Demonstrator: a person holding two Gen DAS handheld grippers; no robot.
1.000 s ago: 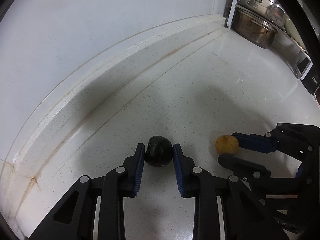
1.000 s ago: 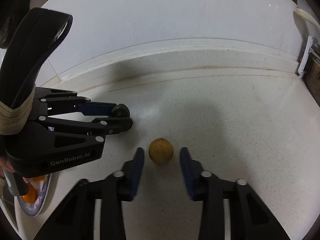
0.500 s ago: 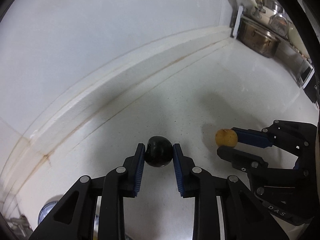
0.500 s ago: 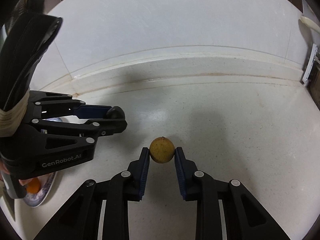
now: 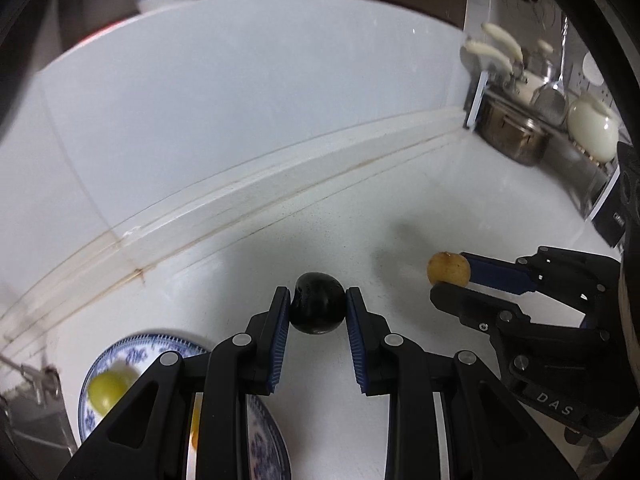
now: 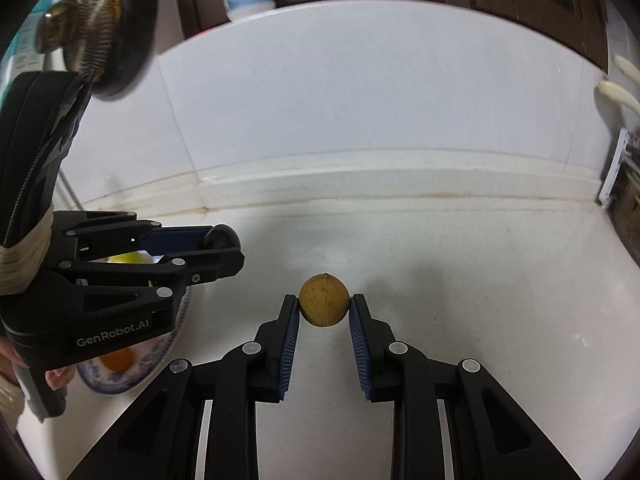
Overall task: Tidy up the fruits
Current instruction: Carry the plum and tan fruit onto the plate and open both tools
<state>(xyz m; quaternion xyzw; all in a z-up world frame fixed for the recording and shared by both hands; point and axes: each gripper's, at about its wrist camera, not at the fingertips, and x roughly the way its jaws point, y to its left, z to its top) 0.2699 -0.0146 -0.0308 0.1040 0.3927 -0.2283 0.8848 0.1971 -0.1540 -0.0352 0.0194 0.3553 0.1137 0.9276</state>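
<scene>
Nearest to us in the left wrist view, our left tool (image 5: 318, 306) is clenched on a dark round fruit (image 5: 317, 309), its blue pads (image 5: 281, 328) pressing both sides. Below and to the left of it sits a blue-patterned plate (image 5: 116, 356) on the white worktop (image 5: 360, 216), holding a yellow-green fruit (image 5: 106, 390); a bit of orange shows between the tool's arms, too hidden for us to name. The dark fruit seems lifted clear of the worktop, though the fisheye view leaves us unsure.

In the right wrist view, our right tool (image 6: 324, 310) is clenched on a tan round fruit (image 6: 324, 301), which is pinched between its pads with the small stem nub pointing up. To the left, the left tool (image 6: 222, 240) appears side-on, the dark fruit (image 6: 218, 236) at its tip, held over the plate (image 6: 160, 354); an orange fruit (image 6: 116, 360) and a yellow one (image 6: 126, 258) lie on that plate beneath it.

In the left wrist view the right tool (image 5: 450, 276) shows to the right, with the tan fruit (image 5: 448, 269) at its tip, well apart from the dark one.

Farther back, a raised ledge (image 5: 280, 184) runs along the white wall (image 5: 240, 100). At the far right stand a steel pot (image 5: 514, 136) and a cream kettle (image 5: 592, 128)
</scene>
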